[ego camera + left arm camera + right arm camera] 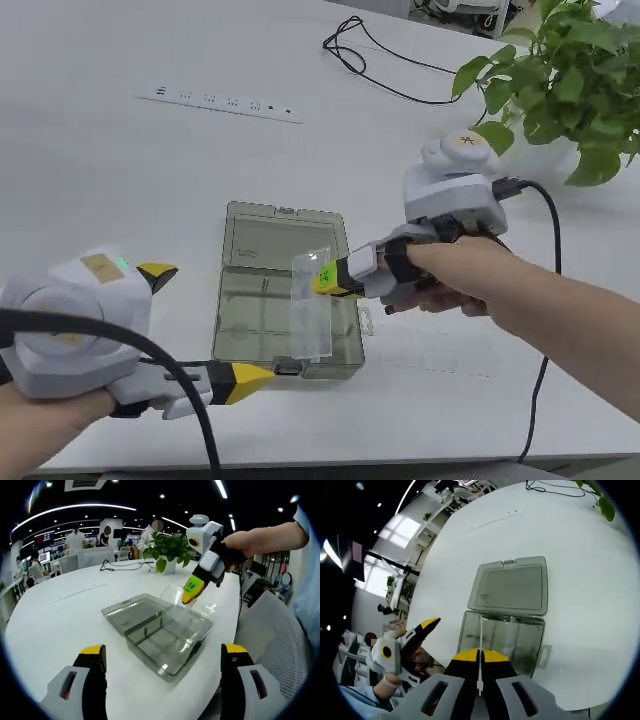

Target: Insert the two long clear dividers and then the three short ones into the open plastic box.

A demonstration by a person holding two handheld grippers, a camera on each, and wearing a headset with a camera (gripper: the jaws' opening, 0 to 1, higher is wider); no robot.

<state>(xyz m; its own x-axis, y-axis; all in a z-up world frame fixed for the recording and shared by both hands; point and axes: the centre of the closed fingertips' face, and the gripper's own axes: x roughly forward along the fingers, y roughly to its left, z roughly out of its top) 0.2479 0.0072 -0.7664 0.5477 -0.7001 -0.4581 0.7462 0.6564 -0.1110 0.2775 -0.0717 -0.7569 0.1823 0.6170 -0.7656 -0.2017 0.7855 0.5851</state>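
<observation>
Nearest, the left hand-held gripper (208,325) hangs released at 7 o'clock of the box (228,335). From 3 o'clock, the right hand-held gripper (327,283) pinches a clear divider (312,315) over it. Early going, I'd say; I can't tell whether any are seated.
</observation>
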